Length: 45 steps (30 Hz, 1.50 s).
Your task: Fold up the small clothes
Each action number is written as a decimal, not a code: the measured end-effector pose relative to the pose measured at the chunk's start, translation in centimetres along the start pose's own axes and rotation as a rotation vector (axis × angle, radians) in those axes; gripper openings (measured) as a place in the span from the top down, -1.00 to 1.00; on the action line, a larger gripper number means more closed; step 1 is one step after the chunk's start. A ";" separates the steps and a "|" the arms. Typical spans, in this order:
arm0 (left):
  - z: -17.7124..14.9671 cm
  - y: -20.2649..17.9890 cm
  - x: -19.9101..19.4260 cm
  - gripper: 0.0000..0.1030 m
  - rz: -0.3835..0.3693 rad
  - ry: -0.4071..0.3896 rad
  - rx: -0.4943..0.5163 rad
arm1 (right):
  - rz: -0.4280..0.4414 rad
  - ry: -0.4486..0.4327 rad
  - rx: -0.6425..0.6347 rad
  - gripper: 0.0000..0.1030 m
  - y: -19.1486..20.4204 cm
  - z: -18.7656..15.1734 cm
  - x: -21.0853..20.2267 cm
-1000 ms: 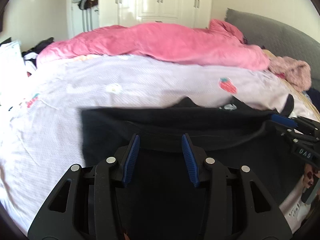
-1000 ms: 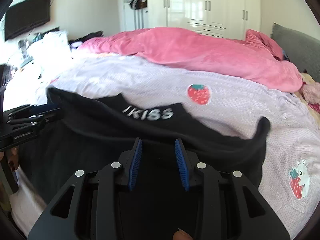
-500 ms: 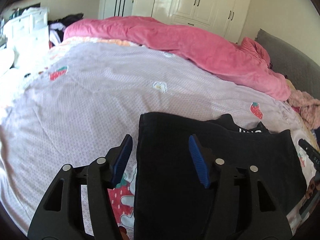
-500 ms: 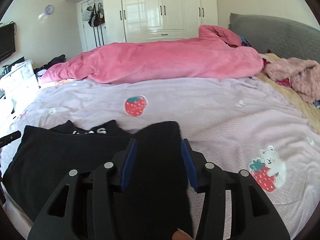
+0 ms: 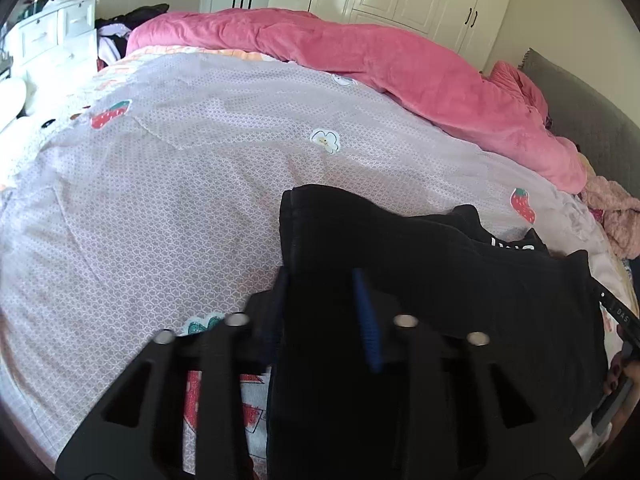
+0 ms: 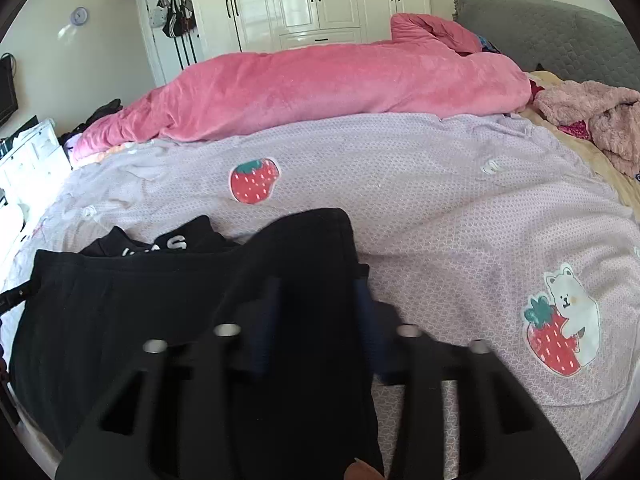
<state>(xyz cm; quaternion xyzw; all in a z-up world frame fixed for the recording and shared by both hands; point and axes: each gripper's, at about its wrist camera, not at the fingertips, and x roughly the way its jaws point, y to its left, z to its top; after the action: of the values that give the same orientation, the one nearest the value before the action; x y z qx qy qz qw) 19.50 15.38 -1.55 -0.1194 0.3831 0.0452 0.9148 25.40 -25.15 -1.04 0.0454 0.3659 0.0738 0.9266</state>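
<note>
A black garment lies folded on the lilac bed sheet, a strip with white lettering peeking out at its far edge. My left gripper straddles the garment's left edge; its jaws are closing with the dark fabric pinched between the blue pads. In the right wrist view the same garment spreads to the left. My right gripper sits over its right edge, jaws closing on the fabric. Both sets of fingers are motion-blurred.
A pink duvet is heaped across the far side of the bed, with a fluffy pink garment by the grey headboard. White drawers stand past the bed's left side. A hand holds the other gripper.
A second ago the garment hung stretched between the grippers. It came down folded on the sheet, both pairs of jaws spread wide, and now they have narrowed onto its side edges.
</note>
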 end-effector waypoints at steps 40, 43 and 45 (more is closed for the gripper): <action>0.6 -1.5 1.3 0.72 0.124 -0.019 0.110 | -0.135 0.010 0.103 0.38 -3.1 -1.2 -0.2; 0.3 -1.5 1.1 0.61 0.129 -0.015 0.112 | -0.142 0.009 0.126 0.10 -3.5 -1.3 -0.4; 0.1 -1.6 0.9 0.55 0.131 -0.012 0.116 | -0.139 0.007 0.137 0.07 -3.7 -1.4 -0.6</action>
<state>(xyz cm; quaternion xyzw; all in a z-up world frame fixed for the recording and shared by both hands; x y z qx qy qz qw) 20.50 13.86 -1.84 -0.0404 0.3865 0.0834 0.9176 24.37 -28.82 -2.16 0.0829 0.3755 -0.0158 0.9230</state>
